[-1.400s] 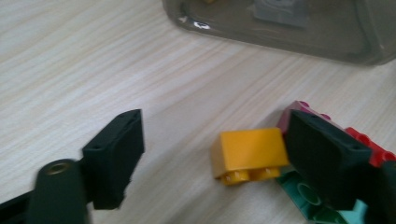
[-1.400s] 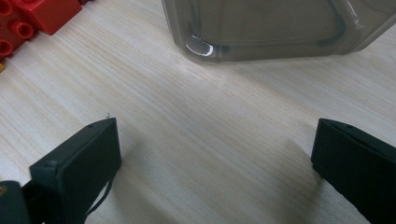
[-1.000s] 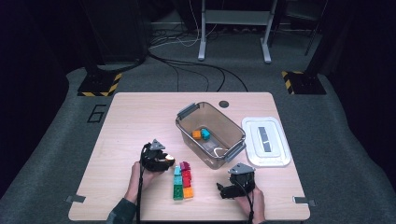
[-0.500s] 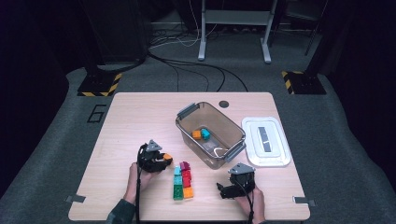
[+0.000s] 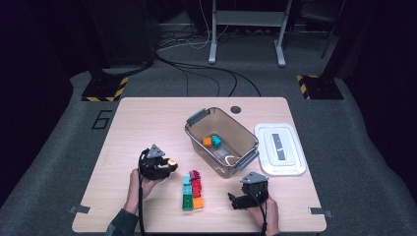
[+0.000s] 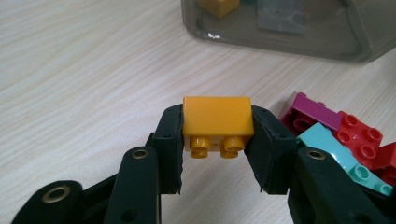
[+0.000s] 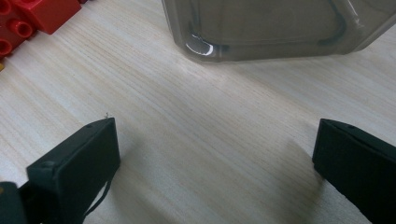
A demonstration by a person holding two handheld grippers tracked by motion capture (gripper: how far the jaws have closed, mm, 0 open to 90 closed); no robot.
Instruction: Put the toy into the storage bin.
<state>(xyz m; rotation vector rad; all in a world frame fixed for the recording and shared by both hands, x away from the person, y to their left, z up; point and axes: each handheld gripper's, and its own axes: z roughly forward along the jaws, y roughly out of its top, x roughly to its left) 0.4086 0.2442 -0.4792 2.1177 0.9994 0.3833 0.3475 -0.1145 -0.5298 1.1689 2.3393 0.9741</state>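
Note:
My left gripper [image 6: 217, 140] is shut on an orange brick [image 6: 217, 122], pads pressed on its two sides, studs facing the camera, lifted a little off the table. From above, that gripper [image 5: 166, 165] and the orange brick [image 5: 171, 162] sit just left of a pile of coloured bricks [image 5: 192, 189]. In the left gripper view, magenta, red and teal bricks [image 6: 345, 140] lie to the right. My right gripper [image 5: 235, 201] rests near the front edge; its jaws [image 7: 215, 154] stand wide open over bare wood.
A clear plastic bin [image 5: 244, 160] sits mid-table holding an orange brick [image 5: 207, 141] and a teal brick [image 5: 216, 140]. Its white lid [image 5: 280, 147] lies to the right. A small dark disc [image 5: 235, 109] lies near the far edge.
My left gripper has drawn the orange brick up and slightly left, away from the pile. The right gripper has stayed still.

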